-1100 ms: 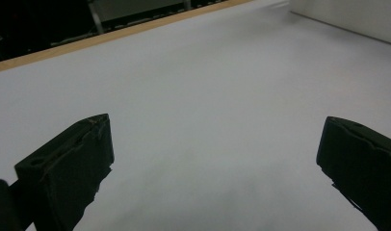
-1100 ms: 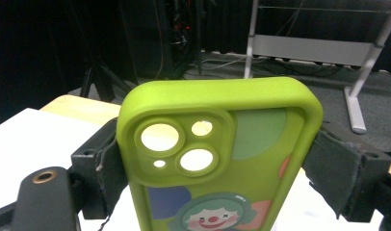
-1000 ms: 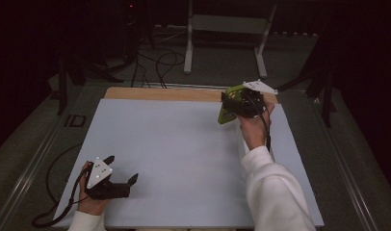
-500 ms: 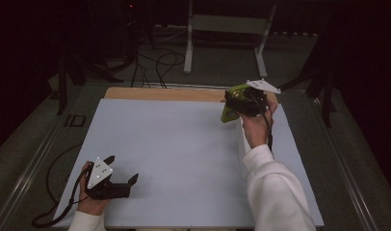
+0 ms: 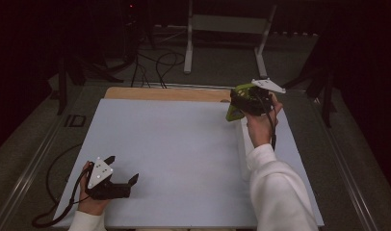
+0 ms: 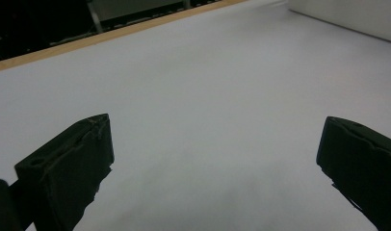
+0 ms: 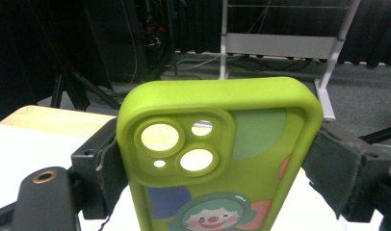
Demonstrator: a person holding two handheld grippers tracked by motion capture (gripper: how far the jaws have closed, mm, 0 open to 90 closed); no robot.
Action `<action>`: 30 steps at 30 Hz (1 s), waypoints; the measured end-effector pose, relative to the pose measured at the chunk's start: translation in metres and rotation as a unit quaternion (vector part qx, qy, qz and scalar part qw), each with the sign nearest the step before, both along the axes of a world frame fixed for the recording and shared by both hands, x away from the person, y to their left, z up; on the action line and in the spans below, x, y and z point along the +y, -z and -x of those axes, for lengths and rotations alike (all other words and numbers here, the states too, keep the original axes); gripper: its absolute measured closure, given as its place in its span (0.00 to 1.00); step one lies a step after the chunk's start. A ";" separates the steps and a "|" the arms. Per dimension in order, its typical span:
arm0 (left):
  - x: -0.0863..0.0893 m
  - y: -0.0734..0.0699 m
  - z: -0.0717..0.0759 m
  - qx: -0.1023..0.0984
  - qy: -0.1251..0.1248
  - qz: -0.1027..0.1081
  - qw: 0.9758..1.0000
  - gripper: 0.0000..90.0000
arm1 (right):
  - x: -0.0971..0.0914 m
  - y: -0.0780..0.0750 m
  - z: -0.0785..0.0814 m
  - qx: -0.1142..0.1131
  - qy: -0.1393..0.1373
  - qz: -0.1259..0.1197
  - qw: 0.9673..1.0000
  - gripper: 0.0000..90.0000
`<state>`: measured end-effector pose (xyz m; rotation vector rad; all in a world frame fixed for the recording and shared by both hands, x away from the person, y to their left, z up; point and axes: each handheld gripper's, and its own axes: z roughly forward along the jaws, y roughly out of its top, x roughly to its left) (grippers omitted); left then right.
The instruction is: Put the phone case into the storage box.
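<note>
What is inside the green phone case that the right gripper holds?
Nothing shows in the case: its camera holes are open, and light comes through them. The right gripper clamps its sides. The lower part is cut off by the frame, so it cannot be checked.

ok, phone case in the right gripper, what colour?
Lime green phone case, cartoon clown print on it; clearest in the right gripper view.

The phone case [image 7: 217, 159] looks like soft matt lime-green plastic or silicone, smooth, with a printed cartoon. The right tool [image 7: 217, 163] presses it with rough, matt black pads [image 7: 335, 168]. The desk [image 5: 174, 144] wears a smooth matt white sheet; its far edge [image 5: 164, 94] shows bare pale wood.
</note>
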<state>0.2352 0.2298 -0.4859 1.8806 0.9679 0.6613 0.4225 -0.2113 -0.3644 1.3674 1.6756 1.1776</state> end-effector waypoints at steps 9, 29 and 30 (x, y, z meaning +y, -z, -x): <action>0.000 0.000 0.000 0.001 0.001 -0.001 1.000 0.00 | -0.007 -0.002 -0.001 -0.001 0.013 0.002 1.000 0.18; -0.001 0.000 0.000 0.000 0.001 -0.003 1.000 0.00 | -0.024 0.001 -0.003 0.004 0.047 0.000 0.999 0.18; -0.001 0.000 0.000 0.000 0.001 -0.002 1.000 0.00 | -0.025 0.002 -0.003 0.005 0.049 -0.001 0.999 0.18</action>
